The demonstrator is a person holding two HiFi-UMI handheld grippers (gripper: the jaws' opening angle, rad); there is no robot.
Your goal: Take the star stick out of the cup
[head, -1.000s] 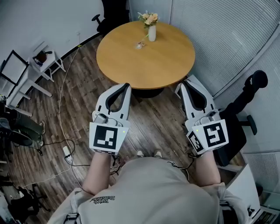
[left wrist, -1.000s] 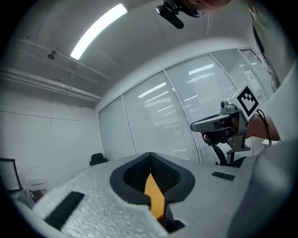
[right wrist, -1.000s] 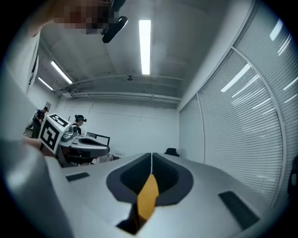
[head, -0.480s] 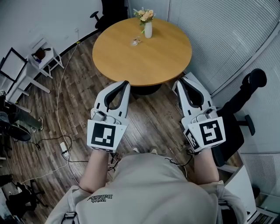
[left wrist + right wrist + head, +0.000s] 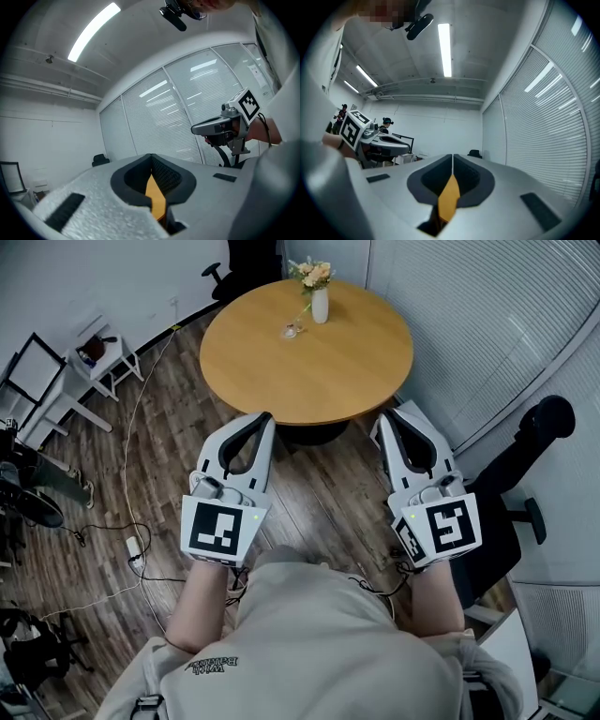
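Item 1, left gripper (image 5: 263,417): I hold it low at 7 o'clock in the head view, over the floor (image 5: 169,456). Its own view shows the jaws pressed together with nothing between them.

Item 2, right gripper (image 5: 388,419): at 5 o'clock, level with the left one and well apart from it. It is likewise clenched and empty, with the tips meeting in its own view.

Item 3, bench (image 5: 319,371): round, with a wooden top, at 12 o'clock ahead of both grippers. Both tips sit just short of its near edge.

Item 4, cup (image 5: 291,331): small and clear, at 11 o'clock on the bench top, far from both grippers.

Item 5, star stick (image 5: 302,315): a thin stem slanting out of the cup toward 1 o'clock. Its head is too small for me to make out.

Item 6, vase (image 5: 321,306): white and upright, just beside the cup at 12 o'clock, holding pale flowers (image 5: 311,273).

Item 7, office chair (image 5: 525,460): black, at 3 o'clock, beside the right gripper.

Item 8, side table (image 5: 98,357): white, at 10 o'clock by the wall.

Item 9, cable (image 5: 131,456): runs down the floor to a power strip (image 5: 134,547) at 8 o'clock.
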